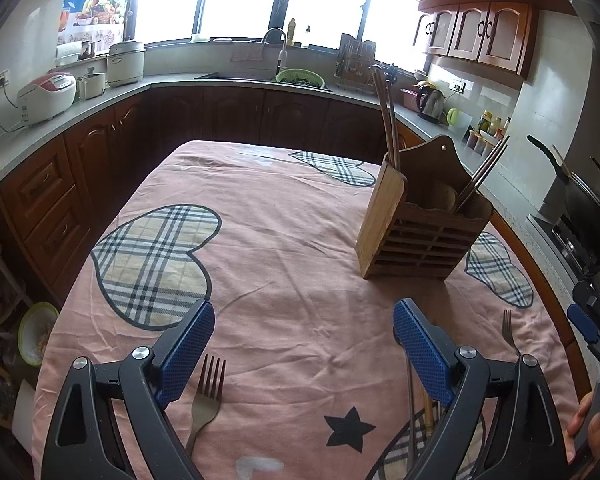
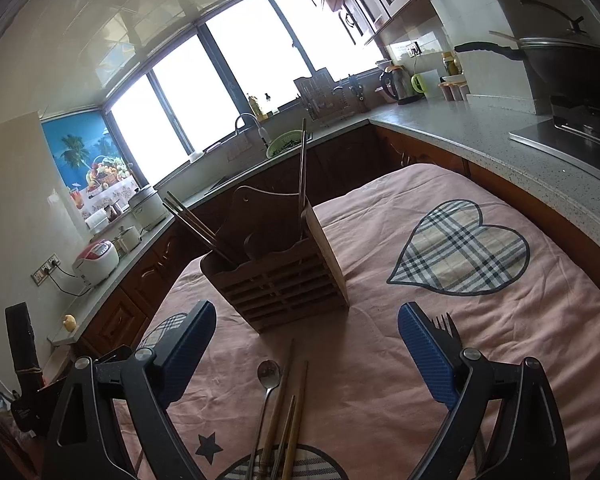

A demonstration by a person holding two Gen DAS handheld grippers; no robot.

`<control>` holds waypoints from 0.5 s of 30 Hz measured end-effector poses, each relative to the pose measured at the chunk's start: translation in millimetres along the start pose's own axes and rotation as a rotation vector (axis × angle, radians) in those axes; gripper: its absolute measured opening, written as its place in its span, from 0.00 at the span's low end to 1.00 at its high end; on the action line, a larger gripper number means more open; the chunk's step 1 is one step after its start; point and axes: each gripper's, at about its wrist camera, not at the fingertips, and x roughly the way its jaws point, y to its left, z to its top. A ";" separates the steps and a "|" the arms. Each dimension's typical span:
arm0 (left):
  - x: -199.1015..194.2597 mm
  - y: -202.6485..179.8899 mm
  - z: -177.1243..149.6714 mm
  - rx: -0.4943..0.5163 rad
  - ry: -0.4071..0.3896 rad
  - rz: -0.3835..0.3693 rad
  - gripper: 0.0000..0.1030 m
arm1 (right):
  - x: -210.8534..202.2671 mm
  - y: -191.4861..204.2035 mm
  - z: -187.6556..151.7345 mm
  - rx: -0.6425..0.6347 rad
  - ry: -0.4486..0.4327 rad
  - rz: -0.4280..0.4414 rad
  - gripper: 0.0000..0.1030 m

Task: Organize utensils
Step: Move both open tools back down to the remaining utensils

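A table (image 1: 284,240) draped in a pink cloth with plaid heart patches and a dark star carries everything here. A slatted wooden utensil holder (image 1: 420,236) stands upright toward the far right of it. Nearer, a metal fork (image 1: 206,400) lies flat on the left, and a second fork (image 1: 509,330) rests by the right edge. Between them lie a small metal spoon (image 2: 269,376) and several wooden chopsticks (image 2: 294,412), side by side on the cloth.

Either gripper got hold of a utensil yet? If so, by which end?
No. The left gripper and right gripper are both open and hold nothing; the fork, spoon and chopsticks lie loose on the cloth.
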 end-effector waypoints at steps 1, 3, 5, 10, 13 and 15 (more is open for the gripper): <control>-0.7 1.7 -3.0 -0.006 0.003 0.000 0.89 | -0.9 0.1 -3.9 -0.002 0.003 -0.001 0.91; -0.7 4.5 -9.3 -0.014 0.014 -0.004 0.89 | -2.6 0.8 -13.3 -0.006 0.010 -0.004 0.91; -0.7 4.9 -15.8 -0.016 0.026 -0.003 0.89 | -2.0 0.6 -21.2 -0.006 0.026 -0.006 0.91; -1.9 2.0 -26.0 0.002 0.036 -0.004 0.89 | -3.3 1.6 -34.8 -0.021 0.050 -0.011 0.91; -1.6 0.7 -29.4 0.010 0.044 -0.002 0.89 | -4.8 2.3 -39.8 -0.030 0.053 -0.016 0.91; -1.2 -0.4 -31.4 0.012 0.047 -0.004 0.89 | -5.3 3.0 -42.4 -0.033 0.059 -0.017 0.91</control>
